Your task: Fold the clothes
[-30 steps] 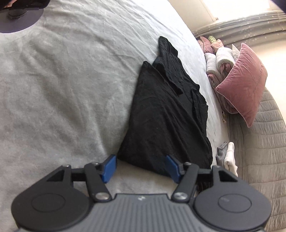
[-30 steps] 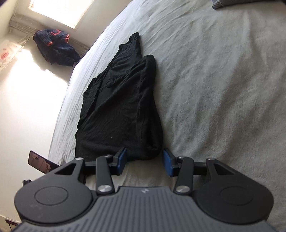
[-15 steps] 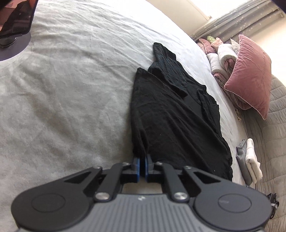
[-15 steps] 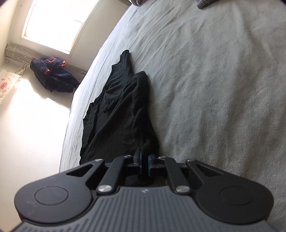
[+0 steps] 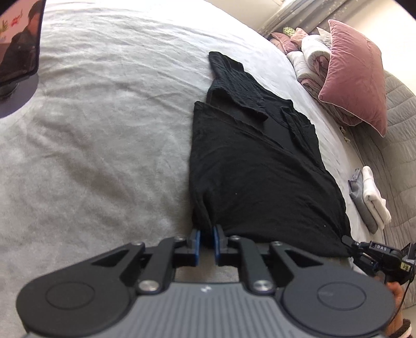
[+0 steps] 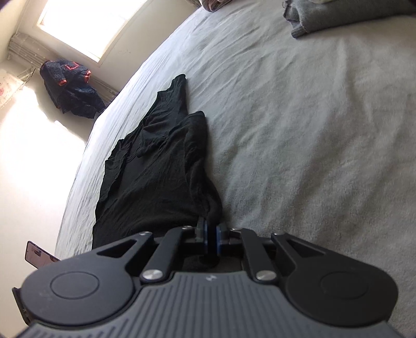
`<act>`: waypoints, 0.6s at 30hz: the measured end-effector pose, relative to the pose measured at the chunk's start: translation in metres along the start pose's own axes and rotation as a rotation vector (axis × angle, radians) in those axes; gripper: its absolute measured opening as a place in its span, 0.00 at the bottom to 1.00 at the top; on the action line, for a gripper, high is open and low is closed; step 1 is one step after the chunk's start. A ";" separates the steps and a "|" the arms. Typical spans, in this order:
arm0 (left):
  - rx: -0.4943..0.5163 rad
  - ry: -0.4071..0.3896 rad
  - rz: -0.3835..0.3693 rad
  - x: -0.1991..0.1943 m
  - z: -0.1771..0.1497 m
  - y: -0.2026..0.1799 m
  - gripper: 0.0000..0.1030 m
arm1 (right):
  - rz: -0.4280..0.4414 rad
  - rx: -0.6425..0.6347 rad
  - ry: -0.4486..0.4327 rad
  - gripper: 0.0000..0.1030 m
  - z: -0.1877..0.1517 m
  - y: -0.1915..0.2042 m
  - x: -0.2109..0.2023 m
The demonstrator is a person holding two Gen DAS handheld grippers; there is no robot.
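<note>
Black garment point(image 5: 254, 169) lies long and half-folded on the grey bed point(image 5: 104, 130). The left gripper point(image 5: 206, 243) pinches one near corner, jaws narrow and easing apart, cloth between them. The right gripper point(image 6: 212, 238) nips the other corner, jaws likewise narrow and easing open on the fabric.

Grey bed point(image 5: 104, 143), pink pillow point(image 5: 356, 72), bright window point(image 6: 85, 23), sunlit floor point(image 6: 39, 161).

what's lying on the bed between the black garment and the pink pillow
Only bare grey bedspread lies between the black garment and the pink pillow, shown in the left wrist view.
</note>
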State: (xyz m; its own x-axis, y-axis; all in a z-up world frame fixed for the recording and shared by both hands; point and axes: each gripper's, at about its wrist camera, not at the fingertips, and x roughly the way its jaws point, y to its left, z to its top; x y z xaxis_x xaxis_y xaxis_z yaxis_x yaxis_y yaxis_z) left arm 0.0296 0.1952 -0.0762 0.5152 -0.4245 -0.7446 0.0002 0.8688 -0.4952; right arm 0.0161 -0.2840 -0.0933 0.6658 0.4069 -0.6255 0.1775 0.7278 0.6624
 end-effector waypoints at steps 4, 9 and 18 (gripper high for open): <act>0.053 -0.068 0.054 -0.008 0.006 -0.005 0.45 | -0.003 -0.043 -0.024 0.44 0.003 0.009 -0.003; 0.068 -0.136 0.105 -0.008 0.017 -0.012 0.45 | -0.102 -0.155 -0.108 0.45 0.007 0.029 -0.005; 0.386 -0.186 0.063 -0.013 0.007 -0.056 0.61 | -0.034 -0.365 -0.078 0.45 -0.004 0.065 -0.001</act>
State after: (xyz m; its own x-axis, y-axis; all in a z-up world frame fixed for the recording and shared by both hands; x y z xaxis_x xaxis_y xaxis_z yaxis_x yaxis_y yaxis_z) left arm 0.0287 0.1542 -0.0354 0.6699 -0.3456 -0.6571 0.2668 0.9380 -0.2213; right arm 0.0243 -0.2347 -0.0509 0.7199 0.3457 -0.6018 -0.0598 0.8947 0.4426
